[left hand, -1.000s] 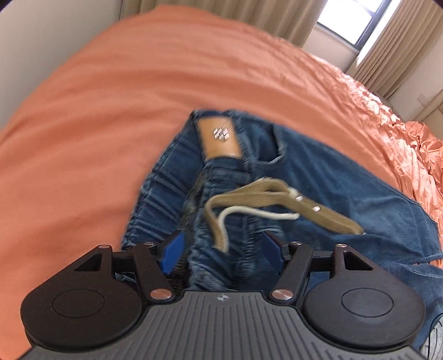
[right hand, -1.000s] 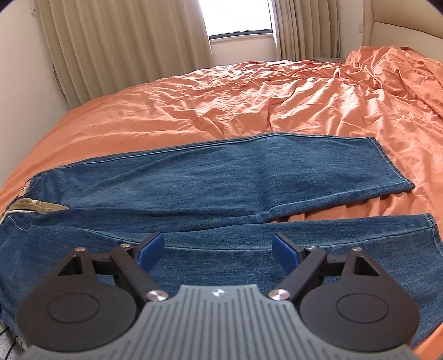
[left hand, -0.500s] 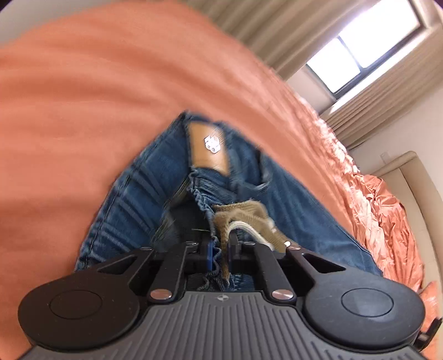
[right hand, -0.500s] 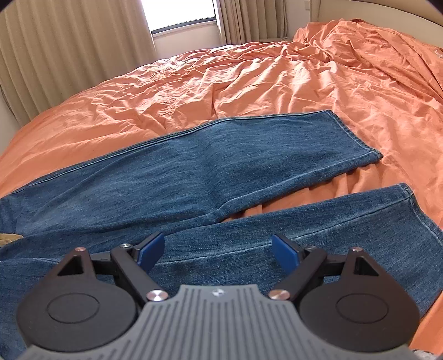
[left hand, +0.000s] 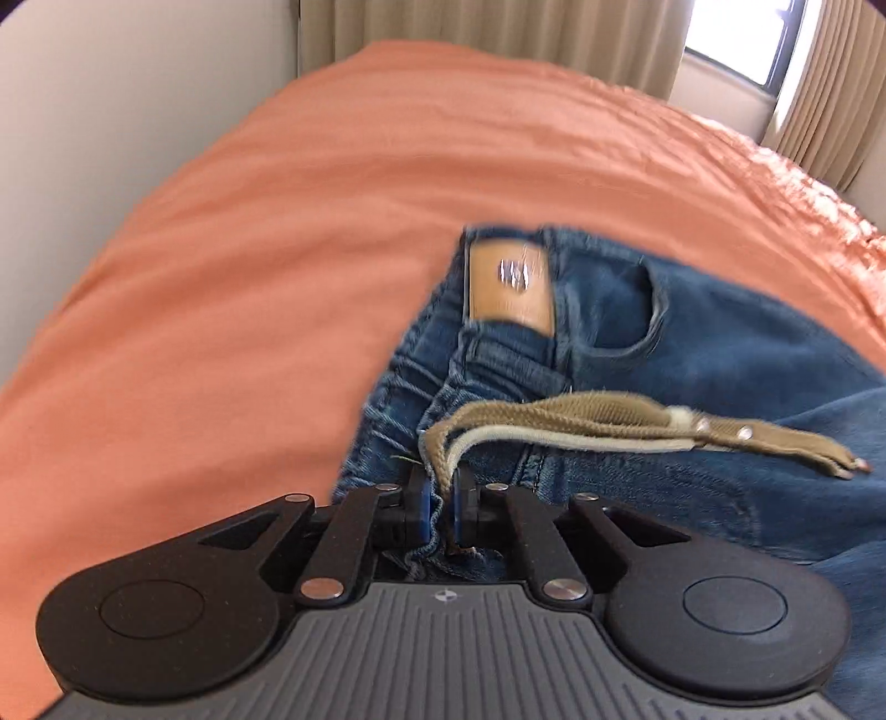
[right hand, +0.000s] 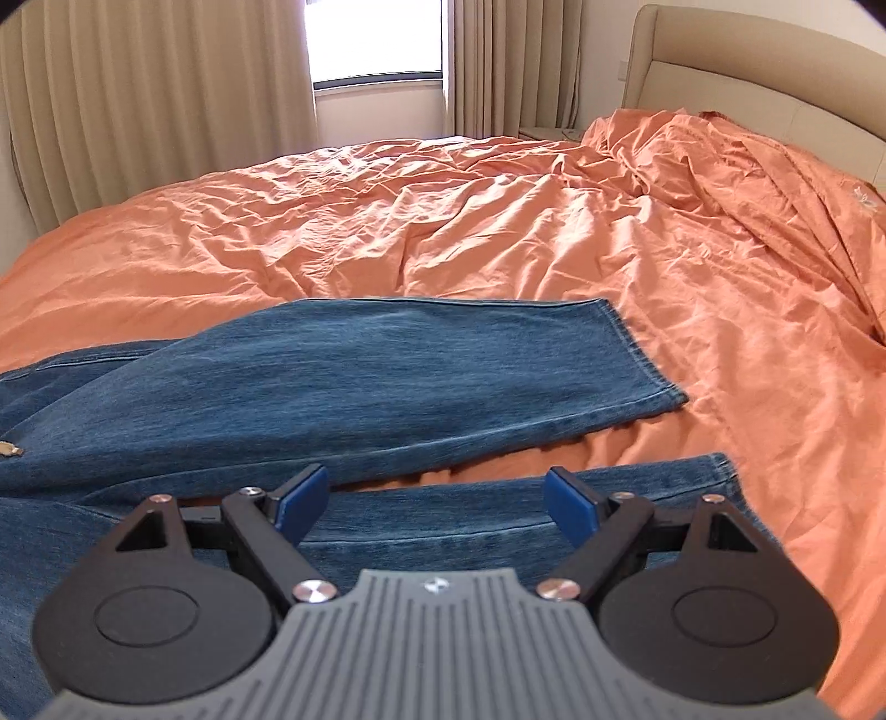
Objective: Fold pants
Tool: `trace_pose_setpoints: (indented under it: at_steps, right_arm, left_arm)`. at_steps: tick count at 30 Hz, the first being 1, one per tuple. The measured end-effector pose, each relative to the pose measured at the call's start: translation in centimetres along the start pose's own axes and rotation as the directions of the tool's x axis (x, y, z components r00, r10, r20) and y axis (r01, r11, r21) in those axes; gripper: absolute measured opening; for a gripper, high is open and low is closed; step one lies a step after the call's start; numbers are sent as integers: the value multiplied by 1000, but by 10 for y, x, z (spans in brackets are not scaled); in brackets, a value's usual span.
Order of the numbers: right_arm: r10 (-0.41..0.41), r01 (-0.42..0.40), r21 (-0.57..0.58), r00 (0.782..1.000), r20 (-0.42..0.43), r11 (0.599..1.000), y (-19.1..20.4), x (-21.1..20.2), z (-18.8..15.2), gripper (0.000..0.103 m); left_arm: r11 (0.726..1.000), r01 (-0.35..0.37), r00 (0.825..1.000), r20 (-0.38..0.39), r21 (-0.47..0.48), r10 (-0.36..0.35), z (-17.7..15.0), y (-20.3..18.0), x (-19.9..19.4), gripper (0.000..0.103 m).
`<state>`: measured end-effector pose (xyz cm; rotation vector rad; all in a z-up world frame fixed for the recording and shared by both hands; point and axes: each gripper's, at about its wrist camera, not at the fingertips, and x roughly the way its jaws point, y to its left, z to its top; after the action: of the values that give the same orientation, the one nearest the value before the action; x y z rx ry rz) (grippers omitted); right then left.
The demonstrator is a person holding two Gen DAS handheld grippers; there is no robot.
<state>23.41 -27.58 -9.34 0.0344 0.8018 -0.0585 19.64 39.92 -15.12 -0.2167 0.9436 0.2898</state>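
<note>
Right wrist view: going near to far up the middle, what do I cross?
Open right tongs → near jeans leg → strip of orange sheet → far jeans leg → rumpled orange sheet → window.

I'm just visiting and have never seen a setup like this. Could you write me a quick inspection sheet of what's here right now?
Surface: bed with a wrinkled orange sheet.
Job's things: blue jeans spread flat, legs apart, not yet folded; tan drawstring lying across the waist.
Clutter: bunched orange bedding near the headboard.
Grippers: left gripper shut on the jeans' waistband, with the drawstring between the pads; right gripper open, above the near leg, holding nothing.
Cables: nothing seen.
Surroundings: beige curtains, bright window, pale wall.
</note>
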Motion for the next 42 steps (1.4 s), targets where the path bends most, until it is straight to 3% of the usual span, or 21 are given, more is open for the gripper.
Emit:
trace_pose_setpoints:
  at_steps: [6,7,8,10,14,18,22,26,31,34,38,42]
  right_arm:
    - [-30,33,41,997,-74,999,-59,-8,9,81]
    - [-23,28,56,996,-84,998,-69,-8,10,81]
    - [-16,23,75,996,-93,997,-79,-7,12,81]
    - [4,8,116,994,-105,993,-99,-1,18,81]
    - [50,-31,170,993,-110,985,-127,24,31,81]
    - [92,-59,228,986,-138,972,-143,75,46,81]
    - [112,-70,286,985,-134,956,-156,122,61,80]
    - [108,-65,285,985,-137,956,-161,160,77,80]
    - [112,-72,288,986,-127,955,-168,199,96,80]
    - [91,-53,293,989,-117,955,-179,220,109,80]
    - [111,-53,371,984,-138,927,-206,246,113,75]
    - [177,-106,431,976,-127,896,-222,269,110,59]
  left_arm:
    - [998,-49,999,-21,30,50,0,-6,1,24]
    - [997,-65,998,-22,44,66,4,-9,-4,35]
    - [995,-83,996,-20,58,85,7,-12,-9,53]
    - [993,-85,996,15,80,84,13,-19,-22,71]
    - [999,-5,996,86,42,1,31,-27,-45,73]
    - [998,61,989,134,-23,-57,58,-35,-41,77]
    - [994,64,989,140,-86,-51,81,-39,-13,83]
    - [987,48,995,97,-154,-33,95,-30,26,83]
    - [952,102,993,79,-288,-82,102,-17,72,83]
    - [952,69,996,71,-297,-50,105,-21,88,73]
    - [975,-21,1000,12,-219,24,108,-36,104,72]
    - [976,-41,999,-12,-215,39,110,-37,108,71]
